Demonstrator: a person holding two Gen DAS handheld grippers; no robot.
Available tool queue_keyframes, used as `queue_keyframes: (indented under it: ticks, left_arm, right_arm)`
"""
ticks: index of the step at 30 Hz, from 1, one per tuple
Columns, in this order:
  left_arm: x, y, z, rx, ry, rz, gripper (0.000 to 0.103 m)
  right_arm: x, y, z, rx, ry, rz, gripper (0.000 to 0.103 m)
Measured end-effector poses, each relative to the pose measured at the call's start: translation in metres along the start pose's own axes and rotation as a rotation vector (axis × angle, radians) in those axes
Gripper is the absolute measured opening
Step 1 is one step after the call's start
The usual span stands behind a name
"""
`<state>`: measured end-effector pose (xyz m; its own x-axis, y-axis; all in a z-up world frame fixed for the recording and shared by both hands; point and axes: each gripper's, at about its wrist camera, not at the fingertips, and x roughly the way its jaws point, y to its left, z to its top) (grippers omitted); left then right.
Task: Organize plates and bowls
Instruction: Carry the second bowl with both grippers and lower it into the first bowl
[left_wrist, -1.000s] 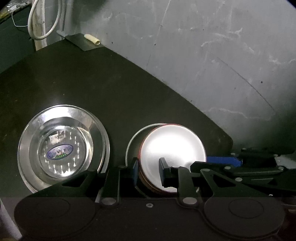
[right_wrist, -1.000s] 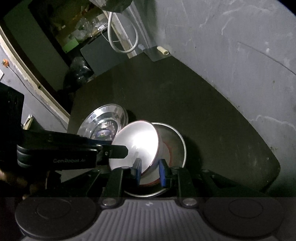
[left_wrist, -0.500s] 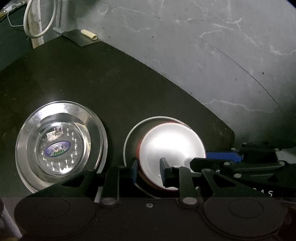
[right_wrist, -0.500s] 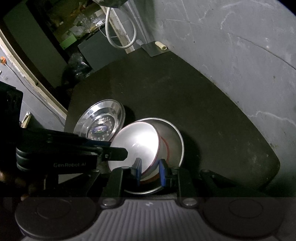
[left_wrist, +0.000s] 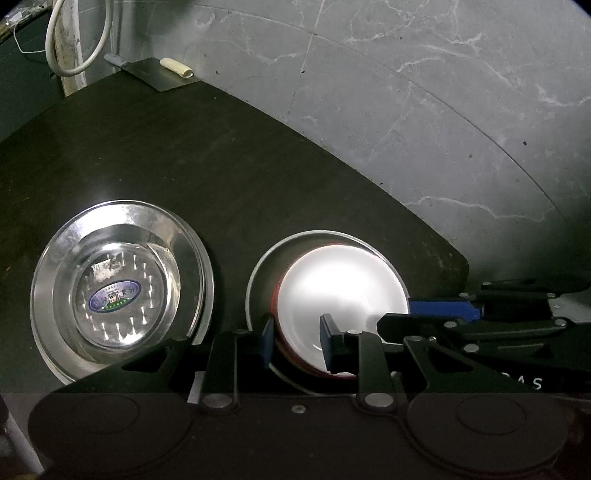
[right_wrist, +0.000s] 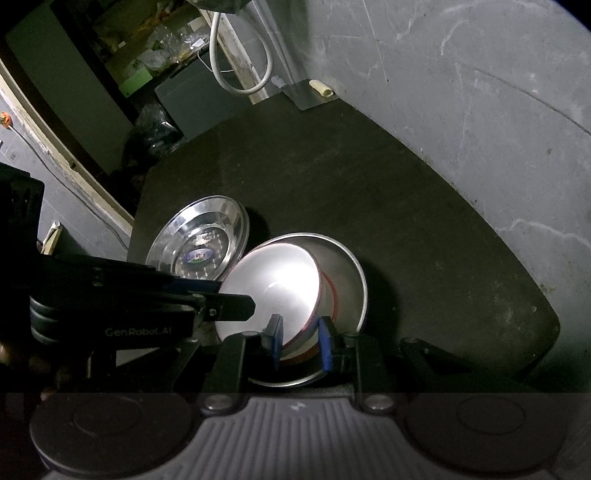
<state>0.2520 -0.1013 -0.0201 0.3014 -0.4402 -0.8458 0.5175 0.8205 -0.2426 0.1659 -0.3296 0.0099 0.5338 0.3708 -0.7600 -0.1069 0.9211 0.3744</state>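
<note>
Left wrist view: at lower centre, the left gripper (left_wrist: 297, 341) has its blue-padded fingers set either side of the near rim of a white bowl with a red outer wall (left_wrist: 341, 295), which sits inside a steel plate (left_wrist: 258, 273) on the dark table (left_wrist: 221, 147). Whether the pads actually pinch the rim cannot be told. From the right edge, the right gripper (left_wrist: 410, 314) reaches to the bowl's far rim. At lower left, well apart from both grippers, lies a second steel dish with a blue oval label (left_wrist: 118, 291).

Right wrist view: at lower centre, the right gripper (right_wrist: 299, 341) straddles the red-walled bowl (right_wrist: 273, 288) at its tilted near rim, fingers close on both sides. The left gripper (right_wrist: 236, 306) enters from the left. The labelled dish (right_wrist: 199, 236) rests behind, leftward.
</note>
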Motion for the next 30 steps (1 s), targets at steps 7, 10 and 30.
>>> queue_keyframes:
  ticks: [7, 10, 30]
  left_arm:
    - [0.0012, 0.0005, -0.0004, -0.003, 0.003, -0.005, 0.029]
    - [0.0014, 0.0005, -0.0006, -0.003, 0.003, -0.005, 0.030]
    - [-0.0044, 0.0016, -0.0009, -0.007, -0.028, -0.001, 0.053]
  right_arm:
    - [0.0024, 0.0009, 0.0002, -0.004, 0.010, -0.004, 0.026]
    - [0.0033, 0.0017, 0.0000, -0.007, 0.013, -0.007, 0.026]
    - [0.0041, 0.0046, -0.0005, -0.027, 0.007, -0.019, 0.034]
